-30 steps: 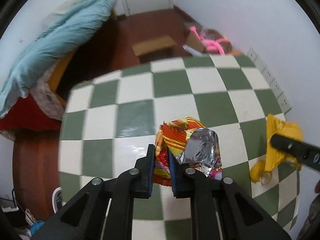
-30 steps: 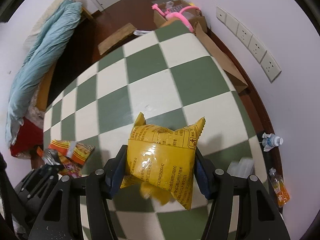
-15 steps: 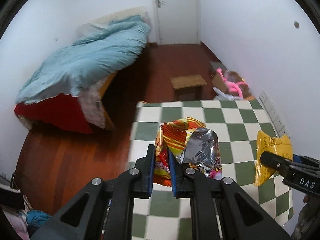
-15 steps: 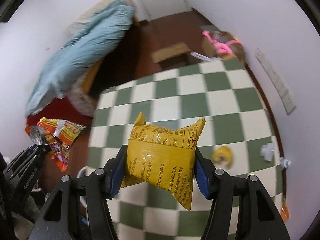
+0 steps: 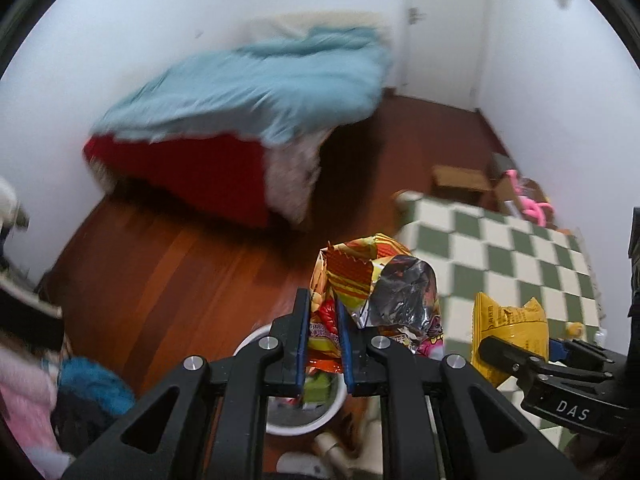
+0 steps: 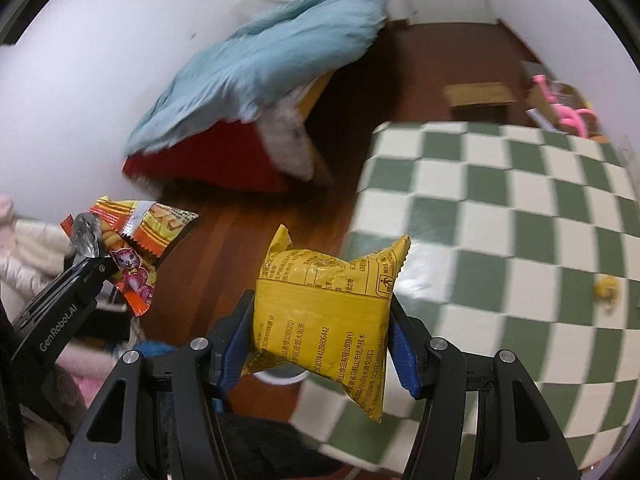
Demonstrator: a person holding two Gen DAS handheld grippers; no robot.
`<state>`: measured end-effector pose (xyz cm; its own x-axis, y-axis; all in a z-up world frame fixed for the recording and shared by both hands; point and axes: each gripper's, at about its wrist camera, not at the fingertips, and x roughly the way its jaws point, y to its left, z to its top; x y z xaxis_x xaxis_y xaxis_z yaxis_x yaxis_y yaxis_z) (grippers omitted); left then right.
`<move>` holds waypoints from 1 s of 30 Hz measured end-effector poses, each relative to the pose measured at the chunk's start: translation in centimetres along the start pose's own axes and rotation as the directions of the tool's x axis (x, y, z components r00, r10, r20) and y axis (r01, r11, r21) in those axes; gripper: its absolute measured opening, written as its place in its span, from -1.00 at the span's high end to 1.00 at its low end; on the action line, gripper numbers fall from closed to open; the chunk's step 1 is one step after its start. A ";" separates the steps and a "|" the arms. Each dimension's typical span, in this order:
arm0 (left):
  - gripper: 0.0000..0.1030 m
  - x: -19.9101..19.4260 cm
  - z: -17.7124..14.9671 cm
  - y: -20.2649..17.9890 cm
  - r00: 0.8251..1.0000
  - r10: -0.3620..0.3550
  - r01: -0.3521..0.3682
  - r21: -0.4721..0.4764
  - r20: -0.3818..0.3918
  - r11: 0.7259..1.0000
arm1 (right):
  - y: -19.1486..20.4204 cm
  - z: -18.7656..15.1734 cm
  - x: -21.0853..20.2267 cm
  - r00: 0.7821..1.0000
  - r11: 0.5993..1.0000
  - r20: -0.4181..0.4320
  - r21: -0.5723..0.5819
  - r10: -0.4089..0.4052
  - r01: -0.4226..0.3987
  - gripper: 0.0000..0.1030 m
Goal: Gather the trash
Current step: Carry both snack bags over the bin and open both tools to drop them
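1. Left gripper: we hold it over the wooden floor, beside the table. Its jaws are nearly closed, pinching the lower edge of a crumpled snack wrapper.
2. Snack wrapper: red, orange and yellow, with a silver foil lining turned outward. It stands up above the blue finger pads. In the right wrist view the same wrapper shows a pink cartoon cat and hangs in the air off the table's left side.
3. Right gripper: we hold it above the table's near left corner. Its jaws are part-way closed, pressing both sides of a yellow packet.
4. Yellow packet: puffed, with printed black text and crimped ends, lifted off the table. In the left wrist view it sits to the right of the snack wrapper, apart from it.
5. Table: covered with green and white checks. A small yellow scrap lies on it near the right edge.
6. White bin: round rim on the floor directly below the left gripper, with items inside that we cannot tell apart.
7. Bed: light blue blanket over a red base, blurred, against the far wall.
8. Cardboard box: on the floor beyond the table.
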<state>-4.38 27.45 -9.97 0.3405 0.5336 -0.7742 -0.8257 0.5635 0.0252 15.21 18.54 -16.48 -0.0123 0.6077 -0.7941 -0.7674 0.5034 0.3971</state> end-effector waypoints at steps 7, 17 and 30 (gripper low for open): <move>0.79 7.9 -4.0 9.4 0.980 -0.037 0.000 -0.186 -0.195 0.983 | 5.8 -2.6 10.8 0.984 0.998 -0.179 -0.061 -0.016 0.005 -0.21; 0.18 16.8 -9.3 14.3 0.918 -0.131 0.000 -0.329 -0.375 0.944 | 7.5 -4.8 23.8 0.914 0.991 -0.386 -0.098 -0.127 0.096 -0.22; -0.75 16.7 -12.4 19.2 0.920 0.034 -0.174 -0.329 -0.390 0.928 | 10.2 -6.9 32.6 0.819 0.986 -0.556 -0.155 -0.142 0.066 -1.00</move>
<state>-20.08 39.35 -30.23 0.1097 0.2647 -0.9581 -0.9735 0.2230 -0.0499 2.57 39.22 -41.56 -0.2581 0.0845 -0.9624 -0.8564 0.4411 0.2683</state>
